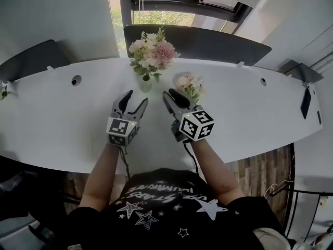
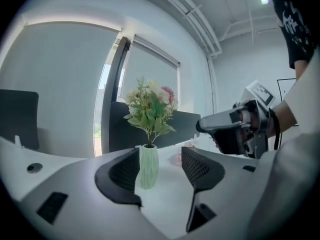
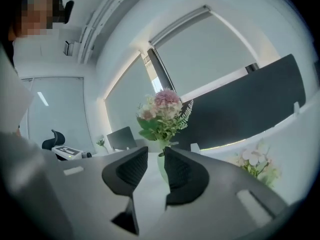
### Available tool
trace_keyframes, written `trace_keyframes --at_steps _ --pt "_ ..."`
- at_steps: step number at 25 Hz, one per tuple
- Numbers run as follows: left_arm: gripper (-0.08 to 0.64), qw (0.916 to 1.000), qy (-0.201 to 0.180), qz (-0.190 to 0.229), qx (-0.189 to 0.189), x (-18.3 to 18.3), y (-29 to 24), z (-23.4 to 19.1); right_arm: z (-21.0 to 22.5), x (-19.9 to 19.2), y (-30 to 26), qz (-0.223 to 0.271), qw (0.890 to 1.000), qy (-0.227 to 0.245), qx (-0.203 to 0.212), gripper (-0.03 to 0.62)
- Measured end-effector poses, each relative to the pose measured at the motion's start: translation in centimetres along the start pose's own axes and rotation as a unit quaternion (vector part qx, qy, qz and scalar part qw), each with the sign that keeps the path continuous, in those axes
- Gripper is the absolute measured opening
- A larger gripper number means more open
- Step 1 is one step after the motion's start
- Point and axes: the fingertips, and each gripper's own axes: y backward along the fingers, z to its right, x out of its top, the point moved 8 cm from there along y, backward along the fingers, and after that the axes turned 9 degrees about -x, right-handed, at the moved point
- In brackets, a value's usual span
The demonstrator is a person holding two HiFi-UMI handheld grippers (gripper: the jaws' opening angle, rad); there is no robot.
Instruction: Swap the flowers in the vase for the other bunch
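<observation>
Pale green vase [image 1: 145, 83] w/ pink-white bunch [image 1: 152, 53] upright near far edge of table [image 1: 62, 113]. 2nd bunch [image 1: 190, 86] lies just right of it. L gripper [image 1: 136, 99] jaws spread wide, empty. R gripper [image 1: 170, 94] jaws narrowly apart, pinching nothing; both short of vase

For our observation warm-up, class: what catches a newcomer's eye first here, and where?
The pink and cream flower bunch in the pale green ribbed vase stands out, at the far middle of the white curved table. A second, paler bunch lies just right of it. In front, the left gripper and right gripper point at the vase, empty, jaws apart.
</observation>
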Motion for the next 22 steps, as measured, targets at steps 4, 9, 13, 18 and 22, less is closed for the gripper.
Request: trace_keyframes --at_steps 4,9,13,18,22 --pt "0.184 0.9995 0.001 0.033 0.002 1.2 3.1 1.2 -1.3 -0.4 1.7 0.023 0.999 -0.011 -0.019 0.050" --pt "0.056 0.9990 -0.011 0.042 0.010 2.0 6.6 1.2 -2.6 -1.4 3.8 0.046 0.997 -0.024 -0.053 0.003" --pt "0.015 0.9988 -0.005 0.048 0.004 2.1 7.6 0.6 -3.2 -2.2 5.7 0.051 0.995 -0.024 -0.078 0.003" --pt "0.009 0.9989 0.005 0.047 -0.006 1.3 7.9 1.1 -3.2 -2.8 7.1 0.052 0.994 -0.026 -0.090 0.003" --pt "0.008 0.9988 0.004 0.049 -0.006 1.9 8.4 2.3 -3.7 -2.6 7.4 0.051 0.995 -0.014 -0.080 0.003"
